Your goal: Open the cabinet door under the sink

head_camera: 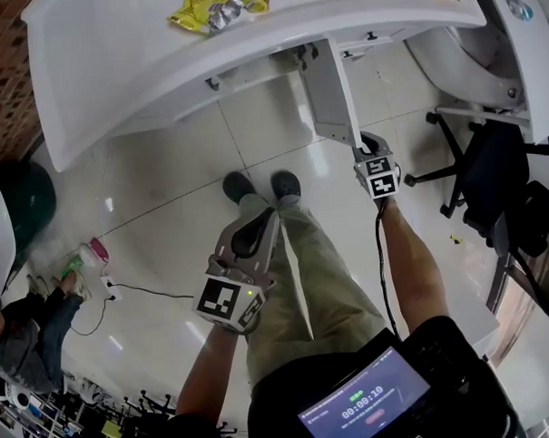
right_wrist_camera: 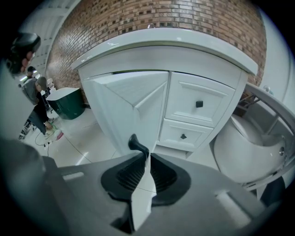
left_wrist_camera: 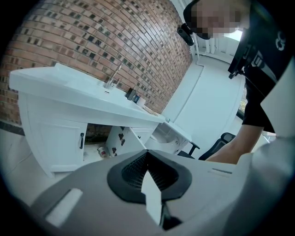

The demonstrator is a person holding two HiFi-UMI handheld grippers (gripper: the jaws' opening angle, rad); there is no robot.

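The white sink cabinet (right_wrist_camera: 166,50) has its right-hand door (right_wrist_camera: 131,103) swung out toward me. My right gripper (right_wrist_camera: 141,151) is shut on that door's black handle (right_wrist_camera: 136,143); the head view shows this gripper (head_camera: 364,147) at the outer edge of the open door (head_camera: 330,84). My left gripper (head_camera: 254,229) hangs shut and empty over my legs, away from the cabinet. From the left gripper view, its jaws (left_wrist_camera: 148,161) meet with nothing in them, and beyond them stand the open door (left_wrist_camera: 120,138), the dark opening with small bottles (left_wrist_camera: 102,151), and the closed left door (left_wrist_camera: 62,143).
Two drawers (right_wrist_camera: 199,104) sit right of the open door, with a white toilet bowl (right_wrist_camera: 249,147) beside them. A yellow packet (head_camera: 216,4) lies on the countertop (head_camera: 109,61). An office chair (head_camera: 494,173) stands at right. A crouching person (head_camera: 25,325), a green bin (head_camera: 26,194) and a floor cable (head_camera: 140,291) are at left.
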